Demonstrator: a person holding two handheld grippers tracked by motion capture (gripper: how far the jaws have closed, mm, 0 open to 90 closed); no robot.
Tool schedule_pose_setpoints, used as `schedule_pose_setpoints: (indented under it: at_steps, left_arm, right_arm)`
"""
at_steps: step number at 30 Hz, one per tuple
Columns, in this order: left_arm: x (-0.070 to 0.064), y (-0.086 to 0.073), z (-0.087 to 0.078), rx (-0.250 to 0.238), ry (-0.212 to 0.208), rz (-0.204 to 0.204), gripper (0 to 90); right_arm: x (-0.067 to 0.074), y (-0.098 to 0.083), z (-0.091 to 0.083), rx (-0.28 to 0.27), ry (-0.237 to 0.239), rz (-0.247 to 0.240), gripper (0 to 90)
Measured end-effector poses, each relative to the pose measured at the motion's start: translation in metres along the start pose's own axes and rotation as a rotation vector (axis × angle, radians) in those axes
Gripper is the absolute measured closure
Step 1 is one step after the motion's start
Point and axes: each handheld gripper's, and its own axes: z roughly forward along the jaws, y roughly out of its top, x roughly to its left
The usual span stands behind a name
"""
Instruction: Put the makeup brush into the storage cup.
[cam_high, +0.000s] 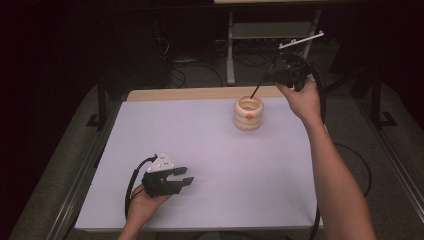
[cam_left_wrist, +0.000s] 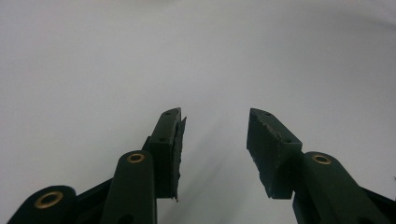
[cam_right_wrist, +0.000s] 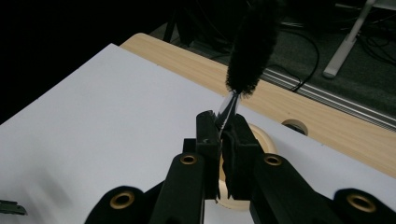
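A: So — near edge first. The left gripper rests low on the white table, jaws partly apart, nothing between the pads. Idle, by the look of it.

B: And further out?

A: The ridged cream cup stands upright near the table's far edge, orange dot on its side. The right gripper is beyond and above it, jaws clamped on the thin stem of a black bottle brush. In the right gripper view the bristle head sticks out past the fingertips, with the cup rim just behind the jaws.

B: Brush inside the cup?

A: From the high view the brush tip sits right at the rim — cannot tell if it dips in.

B: Progress?

A: Brush gripped and brought to the cup — done. Scrubbing the inside looks like what is left; how much of that is done can't be judged.
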Motion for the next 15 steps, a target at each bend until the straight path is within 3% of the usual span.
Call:
schedule_pose_setpoints:
  at_steps: [7,15]
  left_arm:
    - [0.000,0.000,0.000,-0.006,0.000,0.003,55.2]
    - [0.000,0.001,0.001,-0.006,-0.002,0.006,54.9]
  right_arm:
    - [-0.006,0.001,-0.011,-0.003,0.007,0.001,84.8]
    - [-0.009,0.004,-0.014,-0.001,-0.022,0.005,84.8]
